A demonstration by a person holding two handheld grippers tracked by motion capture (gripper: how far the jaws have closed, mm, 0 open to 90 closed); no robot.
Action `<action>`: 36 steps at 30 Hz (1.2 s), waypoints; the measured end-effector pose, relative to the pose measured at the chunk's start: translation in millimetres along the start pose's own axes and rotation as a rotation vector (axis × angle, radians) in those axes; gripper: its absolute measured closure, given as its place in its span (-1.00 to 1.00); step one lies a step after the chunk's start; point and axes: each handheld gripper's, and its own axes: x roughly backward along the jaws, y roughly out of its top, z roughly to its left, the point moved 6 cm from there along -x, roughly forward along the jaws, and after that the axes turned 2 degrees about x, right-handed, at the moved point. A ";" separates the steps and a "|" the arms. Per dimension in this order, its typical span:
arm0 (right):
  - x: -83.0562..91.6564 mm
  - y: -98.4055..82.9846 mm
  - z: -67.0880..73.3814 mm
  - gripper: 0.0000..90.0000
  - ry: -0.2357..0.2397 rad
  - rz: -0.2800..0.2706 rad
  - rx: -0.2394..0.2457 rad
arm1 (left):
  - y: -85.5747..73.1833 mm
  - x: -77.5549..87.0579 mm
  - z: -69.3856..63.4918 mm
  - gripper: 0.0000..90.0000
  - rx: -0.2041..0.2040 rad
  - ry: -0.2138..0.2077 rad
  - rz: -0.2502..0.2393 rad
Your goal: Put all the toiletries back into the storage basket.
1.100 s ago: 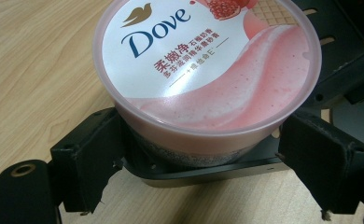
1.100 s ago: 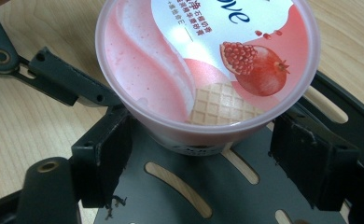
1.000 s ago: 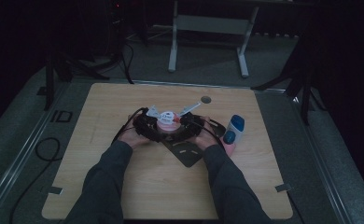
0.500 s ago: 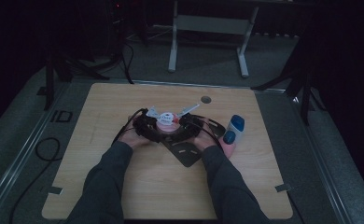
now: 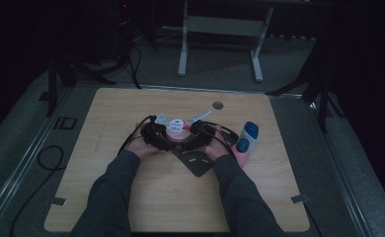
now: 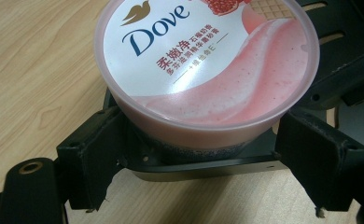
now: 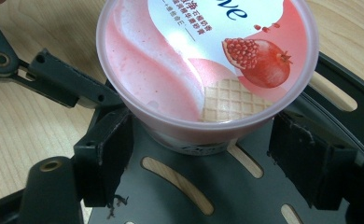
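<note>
The Dove jar [image 6: 208, 70] stands on the black slotted plate [image 7: 245, 196] at the middle of the table [image 5: 131, 197], between my two grippers. My left gripper [image 6: 203, 163] has just been closing a little, with the jar's base between its jaws, though I see no pad pressing on it. My right gripper [image 7: 201, 158] is spread the same way around the base, gaps on both sides. I judge it a stiff, smooth plastic tub, fairly heavy if full and liable to slip; the wide lid overhangs, so I would clamp the narrower body beneath its rim.
</note>
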 end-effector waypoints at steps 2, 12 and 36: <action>0.0 -0.1 0.0 -0.51 0.001 -0.002 0.005 | -0.3 0.1 -0.6 -0.64 0.006 0.003 -0.001; -0.2 -0.2 0.3 -0.50 -0.001 -0.006 0.012 | 0.8 0.6 -0.8 -0.64 0.012 0.009 0.020; 0.5 -1.1 -1.2 -0.54 -0.025 0.007 0.004 | 3.2 -4.2 -2.8 -0.62 -0.014 0.042 0.032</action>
